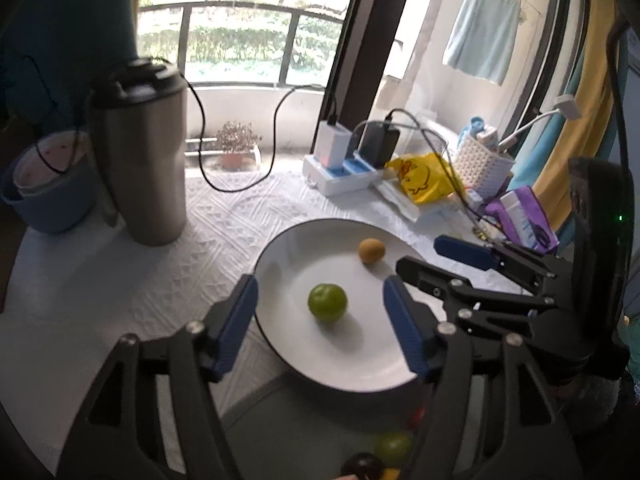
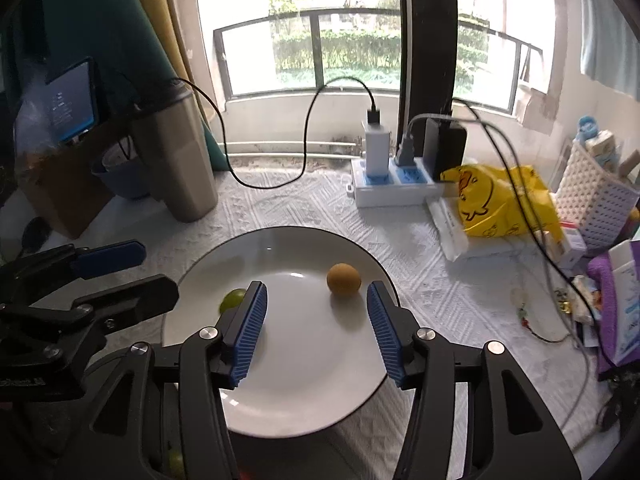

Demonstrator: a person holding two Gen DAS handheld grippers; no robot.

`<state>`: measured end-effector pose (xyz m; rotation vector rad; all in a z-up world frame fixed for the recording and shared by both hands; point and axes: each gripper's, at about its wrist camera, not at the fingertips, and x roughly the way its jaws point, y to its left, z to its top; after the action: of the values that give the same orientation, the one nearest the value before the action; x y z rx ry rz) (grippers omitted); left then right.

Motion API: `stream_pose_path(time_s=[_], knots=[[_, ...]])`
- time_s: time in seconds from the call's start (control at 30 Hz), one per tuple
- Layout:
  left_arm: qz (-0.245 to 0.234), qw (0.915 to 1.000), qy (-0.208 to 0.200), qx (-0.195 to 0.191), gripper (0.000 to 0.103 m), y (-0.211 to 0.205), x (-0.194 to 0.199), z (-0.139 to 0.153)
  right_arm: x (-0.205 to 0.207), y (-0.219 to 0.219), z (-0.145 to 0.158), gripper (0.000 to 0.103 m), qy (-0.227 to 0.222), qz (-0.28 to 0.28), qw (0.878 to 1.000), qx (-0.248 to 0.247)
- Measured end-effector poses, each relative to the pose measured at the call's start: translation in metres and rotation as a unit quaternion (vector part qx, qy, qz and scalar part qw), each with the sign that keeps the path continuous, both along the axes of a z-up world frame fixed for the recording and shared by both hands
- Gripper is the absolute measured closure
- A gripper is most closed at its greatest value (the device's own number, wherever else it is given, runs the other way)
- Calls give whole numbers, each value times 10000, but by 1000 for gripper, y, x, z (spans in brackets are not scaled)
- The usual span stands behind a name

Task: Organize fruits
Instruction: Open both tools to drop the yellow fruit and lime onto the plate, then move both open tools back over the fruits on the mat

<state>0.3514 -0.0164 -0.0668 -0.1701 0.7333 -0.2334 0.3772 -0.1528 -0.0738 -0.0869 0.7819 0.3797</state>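
Observation:
A white plate (image 1: 304,248) (image 2: 280,252) lies on the white patterned cloth. On it rest a green fruit (image 1: 327,302) (image 2: 233,299) and a small orange-brown fruit (image 1: 371,251) (image 2: 343,279). My left gripper (image 1: 320,284) (image 2: 158,270) stands open just short of the green fruit, its pads clear of it. My right gripper (image 2: 316,288) (image 1: 420,254) is open too, over the plate, with the orange-brown fruit just beyond its right finger. In the right wrist view the green fruit is half hidden behind the left finger. More fruit, a green one (image 1: 394,446) among them, shows below the plate.
A steel tumbler (image 1: 140,152) and a blue bowl (image 1: 48,200) stand at the back left. A power strip with chargers (image 1: 340,176), a yellow bag (image 1: 424,178), a white basket (image 1: 484,168) and loose cables crowd the back right.

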Motion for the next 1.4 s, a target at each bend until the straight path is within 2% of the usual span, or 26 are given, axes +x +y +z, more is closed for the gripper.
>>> stream_pose_path(time_s=[0.33, 0.6, 1.0, 1.4], knots=[[1, 9992, -378, 108, 35, -2, -57, 25, -57, 1, 31, 48, -323, -6, 9995, -18], [-25, 9983, -561, 125, 35, -1, -98, 32, -97, 3, 40, 47, -457, -4, 9989, -49], [-16, 9985, -527, 117, 35, 2, -148, 18, -144, 4, 30, 47, -418, 1, 9991, -105], [11, 9998, -168, 78, 35, 2, -176, -19, -178, 8, 3, 47, -152, 159, 9997, -47]])
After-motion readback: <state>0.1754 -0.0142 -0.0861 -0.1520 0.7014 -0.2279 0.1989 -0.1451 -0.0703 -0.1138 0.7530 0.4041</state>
